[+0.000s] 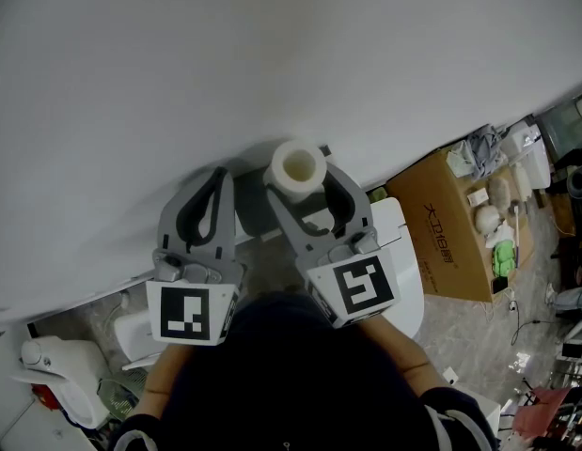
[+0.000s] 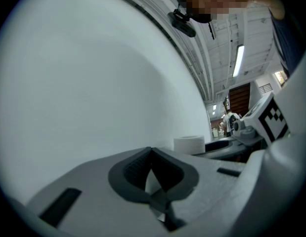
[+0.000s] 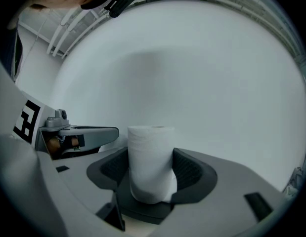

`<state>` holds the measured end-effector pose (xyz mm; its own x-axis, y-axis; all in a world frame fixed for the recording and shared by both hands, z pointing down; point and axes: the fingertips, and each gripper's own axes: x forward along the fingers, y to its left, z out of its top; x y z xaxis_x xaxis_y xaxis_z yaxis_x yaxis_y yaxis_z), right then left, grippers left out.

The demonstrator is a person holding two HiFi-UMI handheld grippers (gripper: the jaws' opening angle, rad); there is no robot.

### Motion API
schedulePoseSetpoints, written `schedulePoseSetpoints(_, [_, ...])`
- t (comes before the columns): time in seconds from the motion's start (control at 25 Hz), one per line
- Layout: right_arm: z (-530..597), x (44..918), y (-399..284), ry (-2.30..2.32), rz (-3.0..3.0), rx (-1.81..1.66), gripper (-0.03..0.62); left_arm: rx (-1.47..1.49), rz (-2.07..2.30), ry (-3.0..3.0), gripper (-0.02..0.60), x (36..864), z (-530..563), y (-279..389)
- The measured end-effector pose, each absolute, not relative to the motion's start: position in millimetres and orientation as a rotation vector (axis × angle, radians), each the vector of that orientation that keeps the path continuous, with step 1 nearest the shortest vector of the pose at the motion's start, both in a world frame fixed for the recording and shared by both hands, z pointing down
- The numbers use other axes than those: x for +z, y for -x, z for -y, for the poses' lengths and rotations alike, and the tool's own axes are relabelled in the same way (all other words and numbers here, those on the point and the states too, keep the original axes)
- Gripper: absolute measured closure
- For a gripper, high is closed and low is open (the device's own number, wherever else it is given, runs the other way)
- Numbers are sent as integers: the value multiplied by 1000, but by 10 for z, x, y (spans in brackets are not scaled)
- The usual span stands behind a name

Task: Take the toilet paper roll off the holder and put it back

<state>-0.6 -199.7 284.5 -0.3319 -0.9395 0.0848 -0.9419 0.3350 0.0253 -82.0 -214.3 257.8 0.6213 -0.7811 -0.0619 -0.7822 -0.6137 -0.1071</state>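
Observation:
A white toilet paper roll (image 1: 297,167) stands upright between the dark pads of my right gripper (image 1: 301,182), which is shut on it close to the white wall (image 1: 272,54). In the right gripper view the roll (image 3: 150,162) fills the gap between the jaws of the right gripper (image 3: 151,174). My left gripper (image 1: 216,182) hangs just left of it, shut with nothing held; its tips meet in the left gripper view (image 2: 152,172). From there the roll (image 2: 189,144) shows to the right. A dark grey shape (image 1: 250,212) lies between the grippers; I cannot tell if it is the holder.
A brown cardboard box (image 1: 448,225) stands on the floor at the right, with clutter beyond it. A white fixture (image 1: 405,275) sits under the right gripper. Another white object (image 1: 60,374) is at the lower left. The wall fills the upper half.

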Motion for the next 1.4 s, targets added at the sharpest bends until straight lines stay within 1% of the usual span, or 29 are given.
schedulePoseSetpoints(0.36, [1953, 2697, -67, -1765, 2565, -3, 313, 6, -1343, 2689, 580, 2539, 2092, 783])
schedulePoseSetpoints(1.4, [1708, 2368, -797, -1838, 2636, -149, 313, 12, -1387, 2616, 580, 2434, 1787, 237])
